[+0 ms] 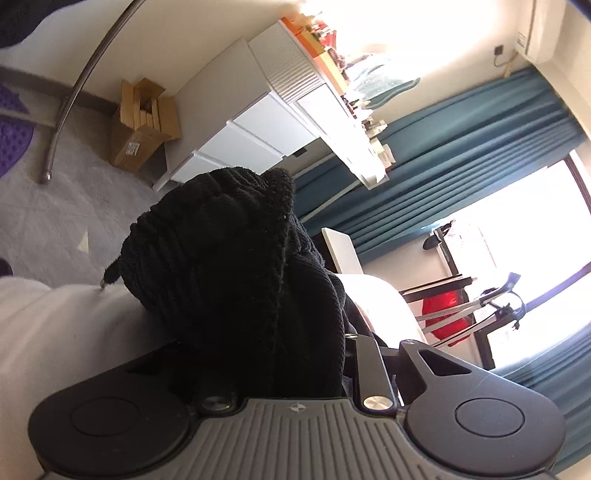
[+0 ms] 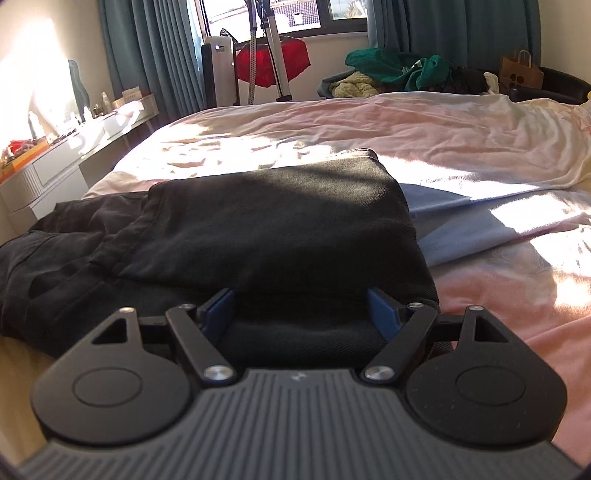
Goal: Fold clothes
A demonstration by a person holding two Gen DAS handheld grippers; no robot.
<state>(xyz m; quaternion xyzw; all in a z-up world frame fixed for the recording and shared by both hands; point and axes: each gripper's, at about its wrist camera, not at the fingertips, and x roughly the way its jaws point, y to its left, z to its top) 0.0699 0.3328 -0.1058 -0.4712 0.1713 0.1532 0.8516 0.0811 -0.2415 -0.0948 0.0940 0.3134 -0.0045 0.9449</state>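
Left tool [image 1: 273,373]: jaws narrowed onto a ribbed cuff of the black garment [image 1: 236,266], bunched directly ahead at the bed [image 2: 369,122] edge. Right tool [image 2: 301,314]: blue pads wide apart, straddling the folded body's near edge without pressing. Garment's long axis runs leftward from the right tool.

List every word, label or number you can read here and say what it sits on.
None can be read.
Cardboard box: a white sticker label, print too small.
Wall air conditioner: a label, blurred.
Brown paper bag: a dark dotted logo, no legible letters.
White appliance by the window: small panel, unreadable.
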